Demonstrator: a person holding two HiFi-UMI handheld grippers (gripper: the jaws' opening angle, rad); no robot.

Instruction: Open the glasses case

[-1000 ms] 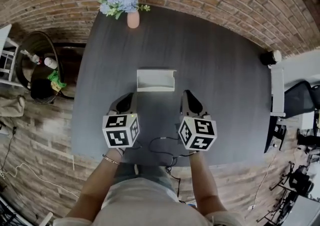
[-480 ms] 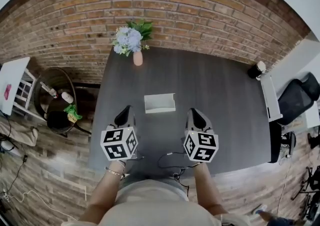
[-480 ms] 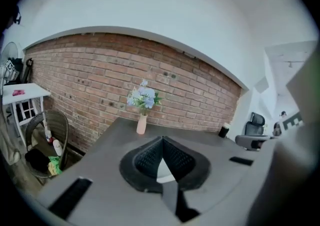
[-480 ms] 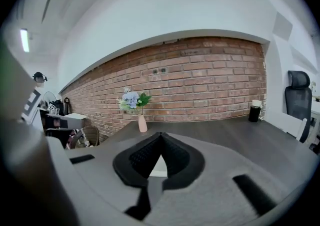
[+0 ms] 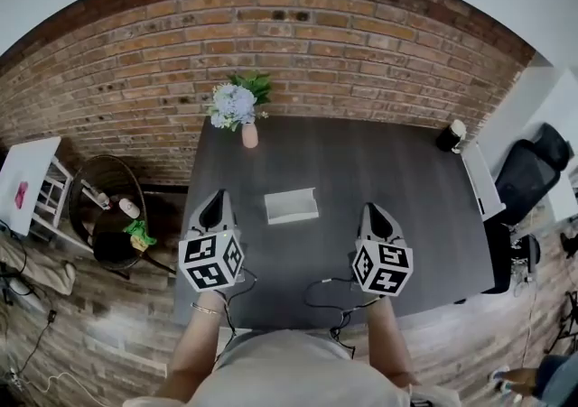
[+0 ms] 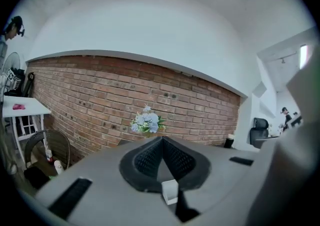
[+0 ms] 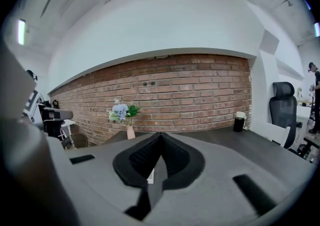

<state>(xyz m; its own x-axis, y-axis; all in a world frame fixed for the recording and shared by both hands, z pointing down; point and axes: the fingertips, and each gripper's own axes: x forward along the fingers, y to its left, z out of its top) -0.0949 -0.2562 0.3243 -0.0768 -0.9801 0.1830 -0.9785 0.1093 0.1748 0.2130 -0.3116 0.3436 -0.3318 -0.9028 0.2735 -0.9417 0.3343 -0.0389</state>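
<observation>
The white rectangular glasses case (image 5: 291, 205) lies on the dark table (image 5: 361, 171), near its middle; from above it looks open, with a pale hollow inside its rim. My left gripper (image 5: 213, 201) hangs to the case's left, above the table's left edge, clear of the case. My right gripper (image 5: 376, 212) hangs to its right, also apart from it. Both grippers are shut with nothing between their jaws. In the left gripper view the jaws (image 6: 161, 139) meet at the tip and a piece of the white case (image 6: 170, 191) shows below them. The right gripper (image 7: 160, 135) points level towards the brick wall.
A pink vase of flowers (image 5: 242, 112) stands at the table's far left edge, and a black cup with a white lid (image 5: 449, 136) at its far right corner. A wire stand with bottles (image 5: 108, 216) sits left of the table, an office chair (image 5: 533, 171) right. Cables (image 5: 330, 292) trail over the near edge.
Both grippers have risen and drawn apart, away from the case's near side. The head view has lifted and now takes in the whole brick wall; the case looks smaller.
</observation>
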